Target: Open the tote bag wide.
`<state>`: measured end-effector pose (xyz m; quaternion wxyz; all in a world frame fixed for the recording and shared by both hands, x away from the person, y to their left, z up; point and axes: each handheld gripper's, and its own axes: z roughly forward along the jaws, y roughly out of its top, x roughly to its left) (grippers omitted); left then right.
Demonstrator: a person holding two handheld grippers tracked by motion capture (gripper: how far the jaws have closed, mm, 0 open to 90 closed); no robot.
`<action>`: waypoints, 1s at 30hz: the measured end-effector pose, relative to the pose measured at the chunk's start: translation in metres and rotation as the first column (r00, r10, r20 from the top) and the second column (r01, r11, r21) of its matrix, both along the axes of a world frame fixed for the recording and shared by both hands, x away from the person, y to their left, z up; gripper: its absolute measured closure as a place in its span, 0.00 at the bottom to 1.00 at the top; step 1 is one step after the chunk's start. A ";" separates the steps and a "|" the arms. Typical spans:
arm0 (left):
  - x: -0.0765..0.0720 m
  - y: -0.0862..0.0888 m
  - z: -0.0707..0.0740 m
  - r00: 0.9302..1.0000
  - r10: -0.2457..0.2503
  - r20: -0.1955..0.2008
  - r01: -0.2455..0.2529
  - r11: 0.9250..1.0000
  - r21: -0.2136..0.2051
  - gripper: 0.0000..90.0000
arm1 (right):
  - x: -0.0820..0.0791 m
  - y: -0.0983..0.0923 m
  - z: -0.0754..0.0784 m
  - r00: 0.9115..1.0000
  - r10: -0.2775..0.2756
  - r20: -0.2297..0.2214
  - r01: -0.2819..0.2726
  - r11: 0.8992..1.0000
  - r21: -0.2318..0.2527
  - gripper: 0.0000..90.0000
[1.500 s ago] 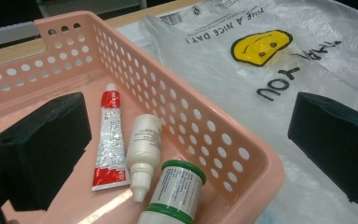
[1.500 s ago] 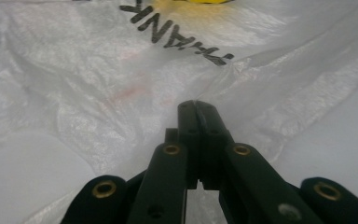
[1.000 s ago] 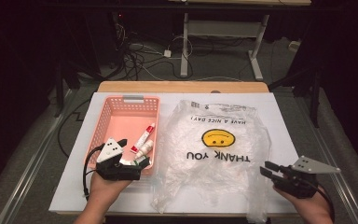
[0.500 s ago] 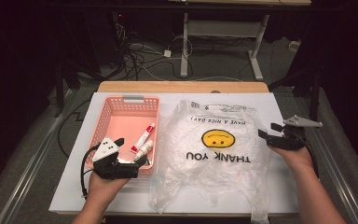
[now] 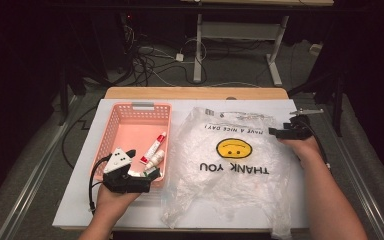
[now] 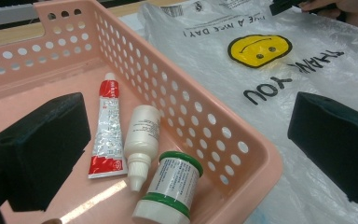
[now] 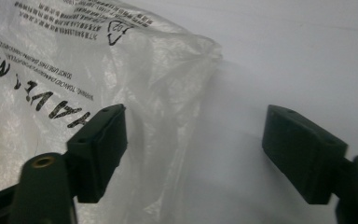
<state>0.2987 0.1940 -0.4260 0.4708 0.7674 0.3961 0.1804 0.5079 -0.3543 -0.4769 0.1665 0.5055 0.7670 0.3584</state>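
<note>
Two grippers showed in the high view: the right gripper [image 5: 279, 133], jaws just opened and empty, at the plastic bag's [image 5: 235, 165] upper-right corner; the left gripper [image 5: 147, 176] gaped over the pink basket [image 5: 111, 131]. In the right gripper view, that bag corner [image 7: 186, 60] lay between the jaws, toward upper left.

So the clear plastic bag [image 5: 230, 165] has "THANK YOU" in big black letters under a yellow smiley face [image 5: 233, 148], with "HAVE A NICE DAY!" in smaller letters on the far side of it, all upside down from the person's seat. There's fine print plus a triangle recycling mark reading "02" just ahead of the right gripper [image 7: 193, 154]. The labels on the red tube [image 6: 106, 135] and green-capped jar [image 6: 170, 186] are too small to read.
</note>
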 end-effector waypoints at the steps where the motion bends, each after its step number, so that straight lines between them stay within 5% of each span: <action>1: 0.000 0.000 0.000 1.000 0.000 0.000 0.000 1.000 0.000 0.00 | 0.000 0.001 0.000 1.000 0.006 0.001 -0.006 1.000 -0.007 0.34; 5: 0.001 0.002 0.001 1.000 0.015 0.002 -0.015 1.000 -0.002 0.00 | -0.002 0.008 0.000 0.998 0.056 0.001 -0.056 0.998 -0.023 0.47; 8: 0.001 0.005 0.003 1.000 0.025 0.008 -0.025 1.000 -0.011 0.00 | -0.007 0.018 0.000 0.996 0.083 0.030 -0.079 0.990 -0.116 0.61; 12: 0.000 0.005 0.004 1.000 0.023 0.010 -0.023 1.000 -0.011 0.00 | -0.010 0.021 0.001 0.993 0.118 0.026 -0.114 0.986 -0.119 0.77; 14: 0.000 0.003 0.003 1.000 0.017 0.008 -0.017 1.000 -0.007 0.00 | -0.011 0.023 0.000 0.990 0.142 0.024 -0.139 0.984 -0.107 0.96; 20: 0.000 0.004 0.004 1.000 0.014 0.009 -0.014 1.000 -0.012 0.00 | -0.014 0.025 0.002 0.992 0.123 0.043 -0.118 0.987 -0.107 1.00; 30: -0.001 0.004 0.007 1.000 0.004 0.019 -0.003 1.000 -0.020 0.00 | -0.014 -0.002 0.018 0.994 -0.021 0.110 0.029 0.997 -0.067 1.00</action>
